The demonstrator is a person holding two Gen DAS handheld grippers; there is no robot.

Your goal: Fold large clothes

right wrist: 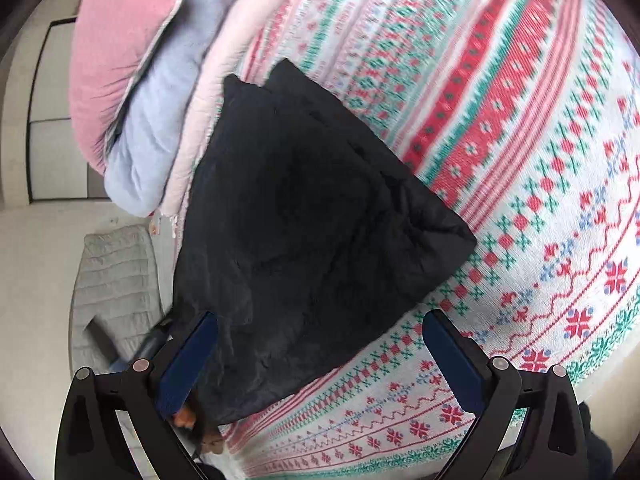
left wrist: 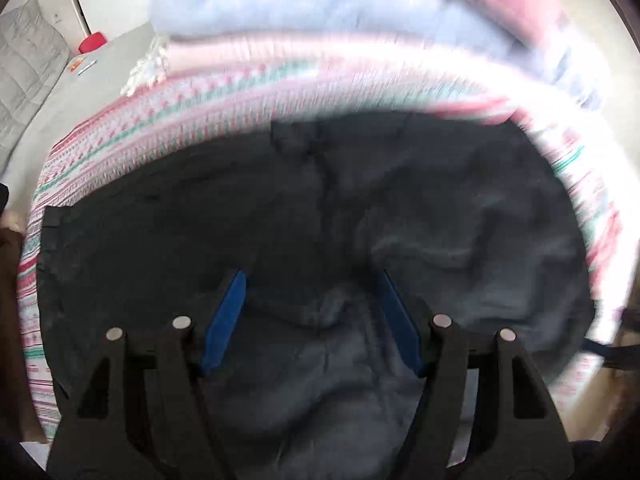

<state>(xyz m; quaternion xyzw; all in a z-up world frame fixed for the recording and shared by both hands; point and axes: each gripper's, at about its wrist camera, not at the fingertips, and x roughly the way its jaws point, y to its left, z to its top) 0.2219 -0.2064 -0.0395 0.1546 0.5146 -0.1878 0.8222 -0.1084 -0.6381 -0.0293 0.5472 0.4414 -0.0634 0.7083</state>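
Both grippers stood with blue-padded fingers spread wide and gripped nothing. Left gripper (left wrist: 312, 312) hovered directly over the dark folded garment (left wrist: 312, 216), whose rumpled cloth filled the gap between its fingers; whether the pads touched the fabric could not be told. Right gripper (right wrist: 320, 356) pointed at the near corner of the same garment (right wrist: 304, 232), its left finger (right wrist: 188, 360) just beside the cloth edge, its right finger over the patterned blanket (right wrist: 520, 208). The garment lay as a squarish, wrinkled packet on this red, green and white knit-pattern blanket (left wrist: 224, 108) — near the blanket's edge. Beyond it was a pile of a pale pink layer (right wrist: 224, 92), a light blue fleece (right wrist: 160, 112) and a pink cushion (right wrist: 116, 52). Farther off — a grey quilted pad (left wrist: 28, 68) and a small red object (left wrist: 93, 42).
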